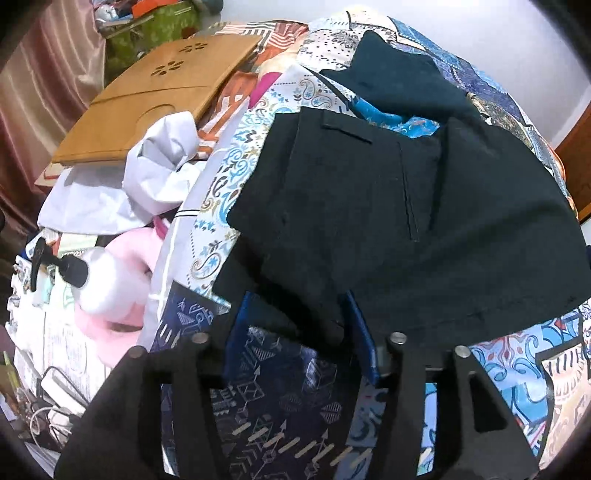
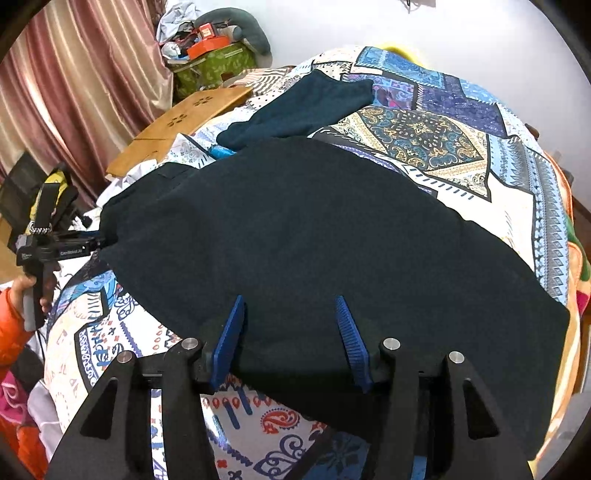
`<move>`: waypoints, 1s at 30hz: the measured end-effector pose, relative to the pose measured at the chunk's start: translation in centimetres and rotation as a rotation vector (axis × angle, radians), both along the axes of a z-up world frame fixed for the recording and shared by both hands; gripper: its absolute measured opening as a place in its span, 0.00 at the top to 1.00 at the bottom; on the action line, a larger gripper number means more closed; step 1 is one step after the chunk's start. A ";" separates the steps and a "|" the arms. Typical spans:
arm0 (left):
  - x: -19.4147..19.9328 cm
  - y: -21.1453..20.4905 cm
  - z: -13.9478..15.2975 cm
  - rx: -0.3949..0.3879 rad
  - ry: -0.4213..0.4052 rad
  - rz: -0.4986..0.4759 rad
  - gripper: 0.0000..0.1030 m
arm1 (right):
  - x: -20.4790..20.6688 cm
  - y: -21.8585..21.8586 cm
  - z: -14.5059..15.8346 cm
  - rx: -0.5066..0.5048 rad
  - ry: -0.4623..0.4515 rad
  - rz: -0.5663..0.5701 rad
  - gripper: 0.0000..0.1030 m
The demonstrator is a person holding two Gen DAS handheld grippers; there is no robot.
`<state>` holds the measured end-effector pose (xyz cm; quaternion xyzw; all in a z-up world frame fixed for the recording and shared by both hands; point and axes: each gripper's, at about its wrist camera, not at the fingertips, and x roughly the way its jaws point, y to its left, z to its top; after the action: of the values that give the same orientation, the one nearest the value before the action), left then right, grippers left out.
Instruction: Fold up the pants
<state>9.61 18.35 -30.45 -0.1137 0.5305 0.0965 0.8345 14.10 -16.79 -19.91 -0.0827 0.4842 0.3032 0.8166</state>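
Each hand-held gripper, left (image 1: 295,328) and right (image 2: 291,332), stands half-open astride the dark pants' (image 2: 314,229) edge, unclamped.

You face a bed (image 2: 461,177) that fills most of both views, spread with a patchwork cover of blue, white and orange paisley prints. At the upper left of the frame, pink-brown curtains (image 2: 74,85) hang in long folds. Beside them, near the top, a green patterned box (image 2: 214,70) is heaped with clutter, with a grey cushion (image 2: 251,33) behind it. A plain white wall (image 2: 443,33) runs across the top. At upper left on the bed lies a wooden lap tray (image 1: 155,99) with flower-shaped cutouts. At the right edge you see a strip of brown wood (image 1: 576,155). The light is even and soft.
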 end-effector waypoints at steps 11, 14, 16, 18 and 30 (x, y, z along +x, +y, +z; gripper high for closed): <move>2.2 0.3 8.1 0.112 -0.139 -0.020 0.39 | 0.3 -3.2 1.8 -0.017 -0.031 -0.080 0.53; 5.4 0.0 7.9 0.121 -0.130 -0.068 0.39 | 0.8 -4.8 1.7 -0.023 -0.028 -0.138 0.53; 8.6 -0.1 6.7 0.055 -0.093 -0.118 0.39 | 1.1 -5.9 1.5 -0.028 -0.013 -0.180 0.53; 11.5 -0.2 5.1 0.023 -0.038 -0.128 0.40 | 1.1 -6.7 1.3 -0.041 -0.008 -0.208 0.53; 15.8 -0.8 -2.6 0.235 0.076 -0.027 0.23 | 0.9 -11.2 -1.4 -0.037 0.040 -0.323 0.53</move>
<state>25.43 17.55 -33.08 -0.0043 0.5481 0.1510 0.8227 14.97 -27.97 -21.32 -0.0128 0.5128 0.1605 0.8432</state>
